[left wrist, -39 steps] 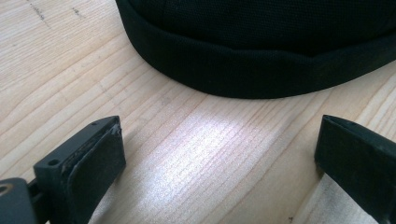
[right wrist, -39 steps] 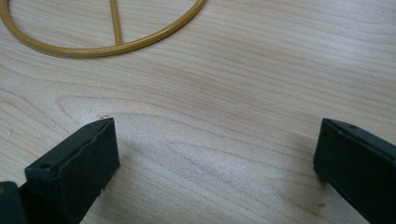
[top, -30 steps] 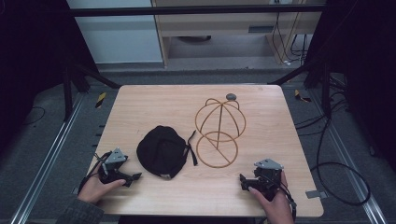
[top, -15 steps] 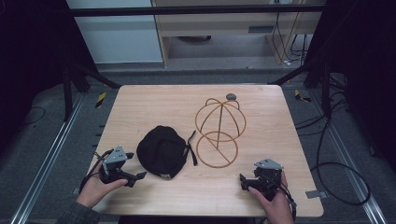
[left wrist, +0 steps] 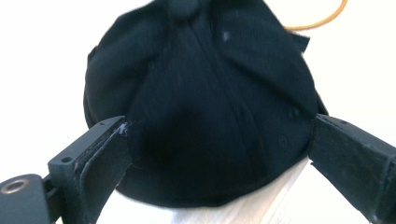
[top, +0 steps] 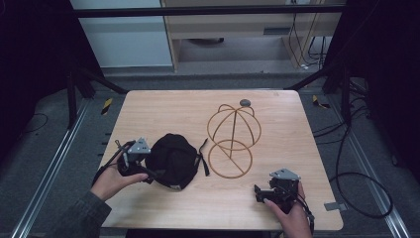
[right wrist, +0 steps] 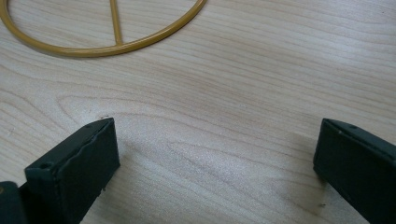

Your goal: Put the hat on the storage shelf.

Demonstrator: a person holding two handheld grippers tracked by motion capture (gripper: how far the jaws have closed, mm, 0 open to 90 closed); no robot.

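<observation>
Wooden table (top: 163, 106), pale grain, centre of the high view; dark floor and cables around it, light cabinet along the upper edge

Black cap (top: 172, 159): lies on the table left of centre in the high view, strap end trailing toward the right. In the left gripper view the cap (left wrist: 205, 102) takes up the middle of the frame, its button at the top edge

Left gripper (top: 148, 173): held in a hand (top: 111, 181) at the lower left of the high view, right at the cap's left edge. In the left gripper view its jaws stand wide apart, one on each side of the cap's near rim, the left jaw touching the fabric; not clamped

Gold wire stand (top: 233, 136): domed frame on a ring base, right of the cap and just beside its strap; the ring (right wrist: 107, 42) shows at the upper left of the right gripper view

Right gripper (top: 258, 192): held in a hand (top: 289, 213) at the lower right of the high view, low over bare wood, well apart from the cap. Jaws spread wide, nothing between them

Small grey disc (top: 245, 102): on the table just above the stand
</observation>
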